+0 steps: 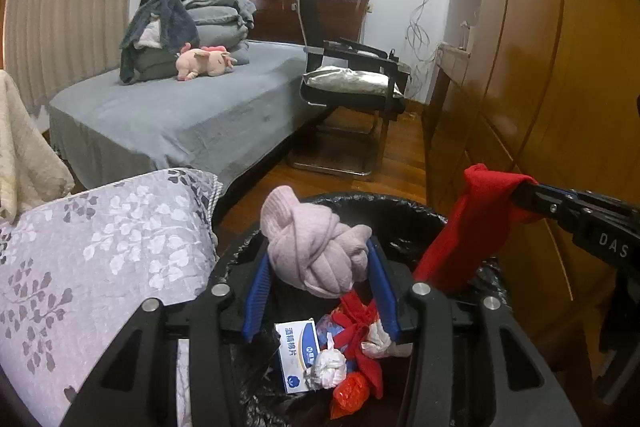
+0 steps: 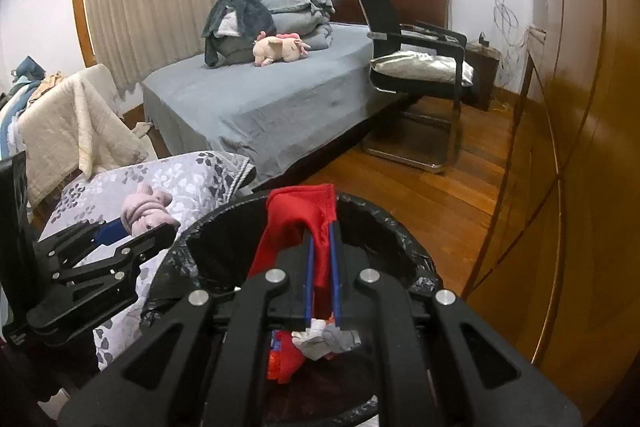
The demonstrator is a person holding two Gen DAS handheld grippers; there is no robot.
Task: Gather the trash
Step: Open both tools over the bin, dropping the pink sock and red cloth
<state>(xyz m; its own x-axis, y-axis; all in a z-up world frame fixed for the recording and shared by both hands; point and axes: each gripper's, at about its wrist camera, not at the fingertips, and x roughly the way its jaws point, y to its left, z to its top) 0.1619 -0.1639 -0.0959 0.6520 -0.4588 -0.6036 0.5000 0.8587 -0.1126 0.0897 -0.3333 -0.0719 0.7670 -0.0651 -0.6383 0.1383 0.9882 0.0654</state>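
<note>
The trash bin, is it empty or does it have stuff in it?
Not empty. Inside the black-lined trash bin lie a blue-and-white box, crumpled white paper and red scraps.

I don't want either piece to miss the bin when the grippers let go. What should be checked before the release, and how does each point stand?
1. Left gripper holds the pink knotted cloth: ok.
2. Right gripper is shut on the red cloth: ok.
3. Pink knotted cloth is over the bin opening: ok.
4. Red cloth hangs inside the rim: ok.
5. Black liner is folded over the rim: ok.
6. Room left in the bin: cannot tell.
</note>
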